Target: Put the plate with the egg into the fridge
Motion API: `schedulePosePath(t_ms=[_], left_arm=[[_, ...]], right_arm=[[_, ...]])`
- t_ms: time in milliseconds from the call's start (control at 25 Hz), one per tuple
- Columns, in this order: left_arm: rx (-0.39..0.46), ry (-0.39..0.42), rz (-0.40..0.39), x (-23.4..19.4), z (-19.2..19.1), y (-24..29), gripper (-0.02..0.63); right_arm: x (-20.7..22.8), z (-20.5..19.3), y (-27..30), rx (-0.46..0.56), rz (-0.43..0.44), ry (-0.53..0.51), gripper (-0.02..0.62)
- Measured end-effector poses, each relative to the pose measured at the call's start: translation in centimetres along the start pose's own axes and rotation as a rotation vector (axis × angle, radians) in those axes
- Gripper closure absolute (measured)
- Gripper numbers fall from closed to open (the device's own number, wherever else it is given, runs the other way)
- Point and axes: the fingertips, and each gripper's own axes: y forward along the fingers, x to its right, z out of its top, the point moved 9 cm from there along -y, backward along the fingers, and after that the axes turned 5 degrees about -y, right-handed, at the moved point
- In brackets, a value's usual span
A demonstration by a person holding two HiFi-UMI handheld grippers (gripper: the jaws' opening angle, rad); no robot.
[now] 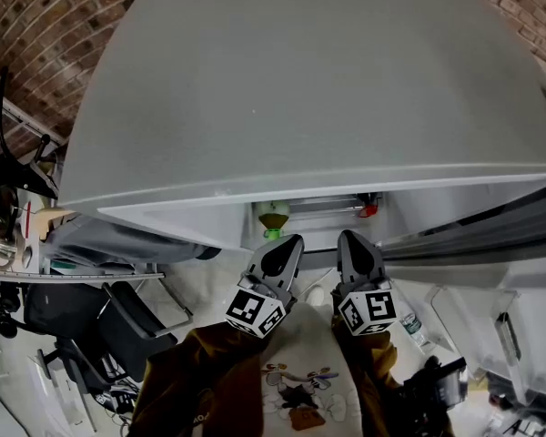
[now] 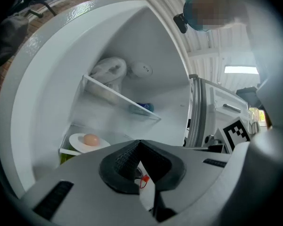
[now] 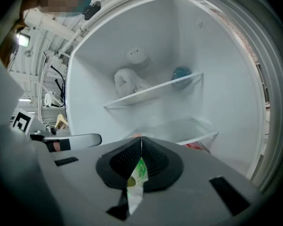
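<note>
In the left gripper view a white plate (image 2: 80, 144) with a brown egg (image 2: 90, 139) on it rests on a lower shelf at the left side of the open fridge (image 2: 47, 102). My left gripper (image 2: 140, 141) is shut with nothing in it, a little back from the plate and to its right. My right gripper (image 3: 141, 138) is shut too and holds nothing; its own body hides the plate from that view. Seen from the head, both grippers (image 1: 271, 260) (image 1: 359, 258) point side by side into the fridge below its grey top (image 1: 309, 89).
A glass shelf (image 3: 153, 92) higher up carries a white bag (image 3: 127, 81) and a blue object (image 3: 181, 73). A red package (image 3: 196, 146) lies low at the right. The open fridge door (image 2: 217, 109) stands to the right. Chairs and clutter (image 1: 64, 308) stand left of the fridge.
</note>
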Motion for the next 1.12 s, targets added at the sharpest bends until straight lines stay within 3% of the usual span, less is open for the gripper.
schedulePosePath(t_ms=[320, 520, 720, 1120], left_arm=[[-0.049, -0.009, 0.063, -1.1, -1.0, -1.0, 0.598], [-0.052, -0.009, 0.053, -1.2, -0.9, -1.0, 0.598], [-0.058, -0.005, 0.037, -1.0, -0.6, -1.1, 0.598], [-0.076, -0.019, 0.032, -1.2, -1.0, -1.6, 0.598]], right_arm=[[-0.8, 0.1, -0.1, 0.004, 0.006, -0.049, 0.589], [-0.8, -0.1, 0.0, 0.005, 0.036, -0.046, 0.589], [-1.2, 0.4, 0.1, 0.001, 0.019, -0.093, 0.589], [-1.6, 0.1, -0.1, -0.01, 0.017, -0.09, 0.59]])
